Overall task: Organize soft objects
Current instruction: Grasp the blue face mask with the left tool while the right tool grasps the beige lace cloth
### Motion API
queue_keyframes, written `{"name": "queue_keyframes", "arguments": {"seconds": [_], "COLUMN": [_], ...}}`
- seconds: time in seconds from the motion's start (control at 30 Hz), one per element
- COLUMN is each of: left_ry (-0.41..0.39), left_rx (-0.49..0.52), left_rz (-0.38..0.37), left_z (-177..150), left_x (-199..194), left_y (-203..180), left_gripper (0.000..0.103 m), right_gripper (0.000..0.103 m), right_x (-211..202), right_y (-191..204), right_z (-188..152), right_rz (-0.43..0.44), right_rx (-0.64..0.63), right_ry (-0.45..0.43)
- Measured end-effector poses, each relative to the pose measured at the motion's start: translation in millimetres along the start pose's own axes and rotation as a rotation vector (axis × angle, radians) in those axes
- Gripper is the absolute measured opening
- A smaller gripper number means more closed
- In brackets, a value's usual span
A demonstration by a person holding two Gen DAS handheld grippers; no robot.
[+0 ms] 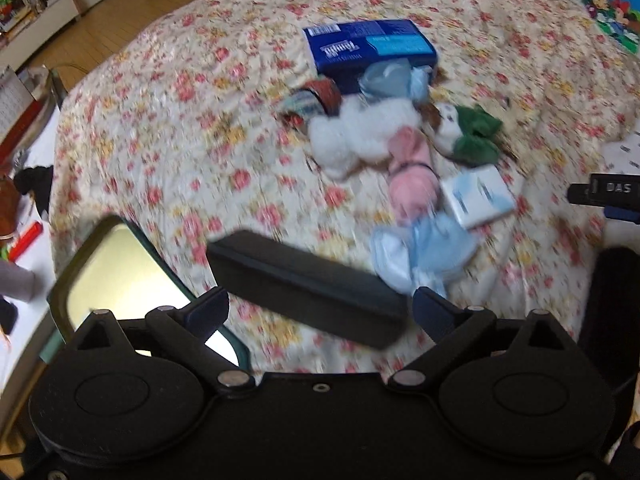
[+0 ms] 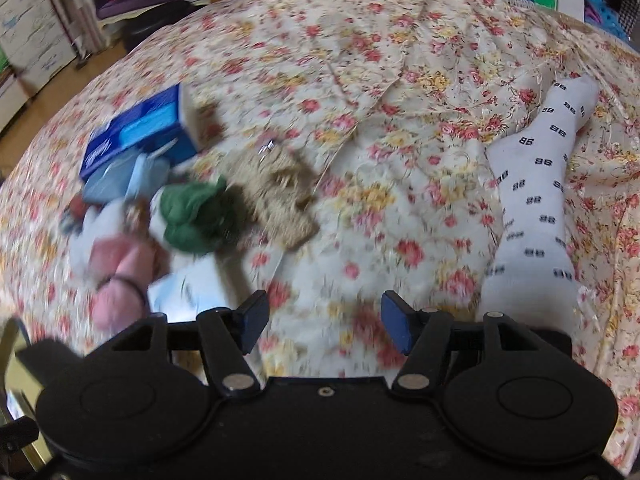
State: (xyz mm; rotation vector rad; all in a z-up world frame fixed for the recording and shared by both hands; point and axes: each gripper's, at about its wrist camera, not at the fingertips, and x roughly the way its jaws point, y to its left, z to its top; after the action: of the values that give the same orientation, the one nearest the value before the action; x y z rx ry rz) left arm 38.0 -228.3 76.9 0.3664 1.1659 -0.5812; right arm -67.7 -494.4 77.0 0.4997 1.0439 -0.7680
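Most of the sorting is left, by the look of it. Your left gripper (image 1: 320,306) has its fingers spread, a dark case (image 1: 308,294) lying between them; grip uncertain. Beside it sits an empty tin (image 1: 120,272). Ahead, the soft pile lies loose on the floral bedspread (image 1: 160,120): white plush (image 1: 360,136), pink roll (image 1: 412,172), green cloth (image 1: 476,136), blue tissue box (image 1: 368,46), its blurred lettering unreadable. Your right gripper (image 2: 324,326) hangs apart, empty. Furthest right, the white sock (image 2: 536,200) repeats a "BB" mark.
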Motion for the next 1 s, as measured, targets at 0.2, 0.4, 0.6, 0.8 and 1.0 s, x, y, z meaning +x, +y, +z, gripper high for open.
{"name": "queue_keyframes", "arguments": {"seconds": [0.2, 0.4, 0.6, 0.8, 1.0], "left_ry": [-0.004, 0.000, 0.032, 0.088, 0.091], "left_rx": [0.004, 0.011, -0.003, -0.043, -0.120], "left_rz": [0.024, 0.045, 0.030, 0.002, -0.056], "left_z": [33.7, 59.4, 79.1, 96.2, 114.9], "left_x": [13.5, 32.2, 55.5, 84.4, 98.3], "left_y": [-2.6, -5.7, -5.8, -7.6, -8.6], "left_gripper": [0.095, 0.095, 0.095, 0.095, 0.095], "right_gripper": [0.064, 0.076, 0.083, 0.083, 0.045], "right_x": [29.2, 52.0, 76.6, 102.8, 120.2], "right_y": [0.0, 13.9, 35.7, 52.6, 58.2], "right_z": [39.6, 68.8, 86.7, 89.0, 86.5], "right_rz": [-0.006, -0.008, -0.018, -0.032, -0.007], "right_rx": [0.050, 0.051, 0.013, -0.028, -0.055], "right_ry": [0.021, 0.014, 0.031, 0.074, 0.129]}}
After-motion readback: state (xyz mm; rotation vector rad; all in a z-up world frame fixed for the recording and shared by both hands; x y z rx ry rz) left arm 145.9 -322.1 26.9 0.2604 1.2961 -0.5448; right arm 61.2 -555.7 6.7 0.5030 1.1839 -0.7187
